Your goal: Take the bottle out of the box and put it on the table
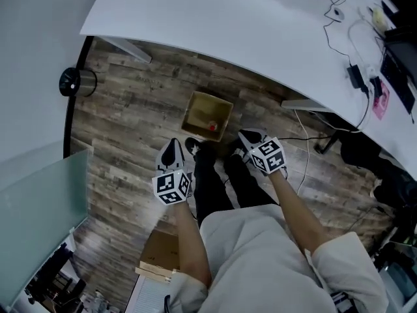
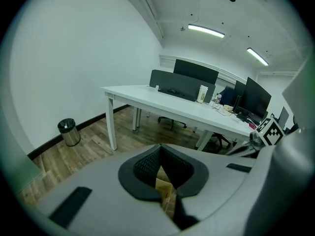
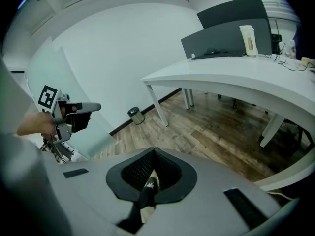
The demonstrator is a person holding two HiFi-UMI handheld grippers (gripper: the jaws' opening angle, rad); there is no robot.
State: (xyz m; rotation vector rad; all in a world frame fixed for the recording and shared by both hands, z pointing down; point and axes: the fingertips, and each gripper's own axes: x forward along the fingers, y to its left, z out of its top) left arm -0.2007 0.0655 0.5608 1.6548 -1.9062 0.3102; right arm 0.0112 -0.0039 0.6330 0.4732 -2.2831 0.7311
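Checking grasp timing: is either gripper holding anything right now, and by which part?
Nothing is held: left gripper and right gripper are shut, empty; the bottle sits in the box.

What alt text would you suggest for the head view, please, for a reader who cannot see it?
Seen from above, a standing person holds the left gripper and right gripper near an open cardboard box on a wood floor, something red inside. A white table curves across the top.

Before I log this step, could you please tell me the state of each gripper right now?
Left gripper: closed, tips together, holding nothing.
Right gripper: closed, holding nothing.
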